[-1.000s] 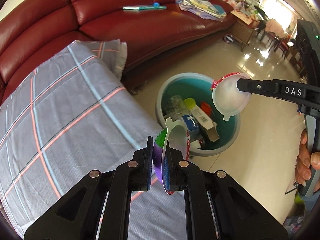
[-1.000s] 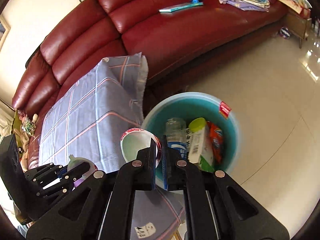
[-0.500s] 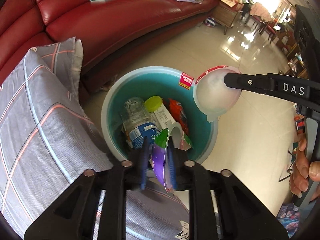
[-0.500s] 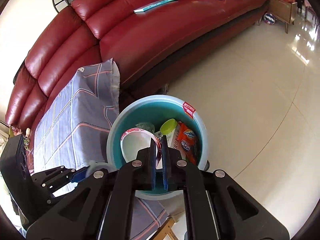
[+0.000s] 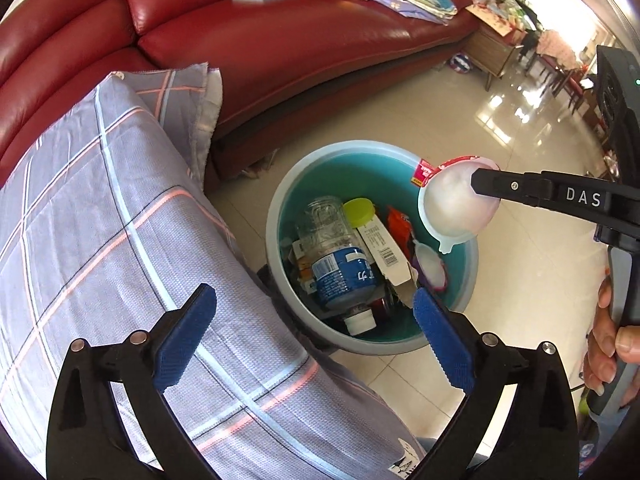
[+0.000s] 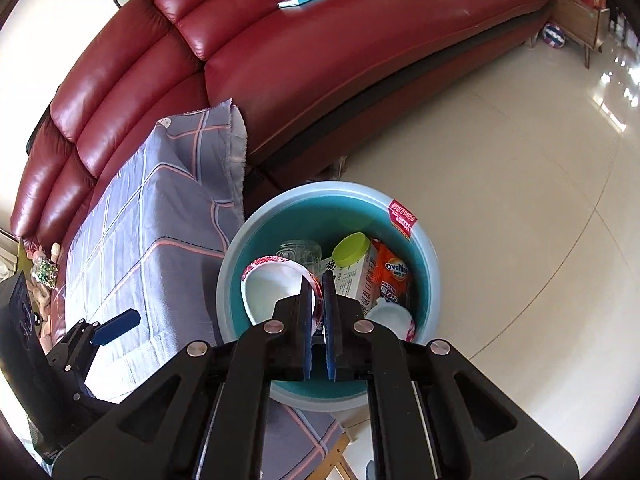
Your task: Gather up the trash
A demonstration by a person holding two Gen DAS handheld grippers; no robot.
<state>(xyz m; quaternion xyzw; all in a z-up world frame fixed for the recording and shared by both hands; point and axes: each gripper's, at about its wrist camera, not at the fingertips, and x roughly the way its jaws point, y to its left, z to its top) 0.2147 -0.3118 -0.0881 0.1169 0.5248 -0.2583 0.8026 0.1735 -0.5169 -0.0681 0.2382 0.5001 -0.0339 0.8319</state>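
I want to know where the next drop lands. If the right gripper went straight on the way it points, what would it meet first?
Probably the trash inside the teal bin: the right gripper, shut on the red-rimmed cup, aims down into it, likely toward the carton. Depth is unclear.

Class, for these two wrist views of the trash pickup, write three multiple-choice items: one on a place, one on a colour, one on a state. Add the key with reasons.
1. Where does the clear plastic bottle with the blue label lie?
A. on the red sofa
B. on the checked cloth
C. inside the round teal plastic tub

2. What colour is the round cap on the white carton?
A. yellow-green
B. black
C. orange

3. How does the left claw stand?
A. shut on a cup
B. open, nothing between its pads
C. shut on the bottle

Key: 1 C, the bottle rests among the other trash in the tub. 2 A, the cap shows lime in both views. 3 B, its jaws have just been opening and are spread wide, while the right claw pinches the rim of the white red-rimmed plastic cup.
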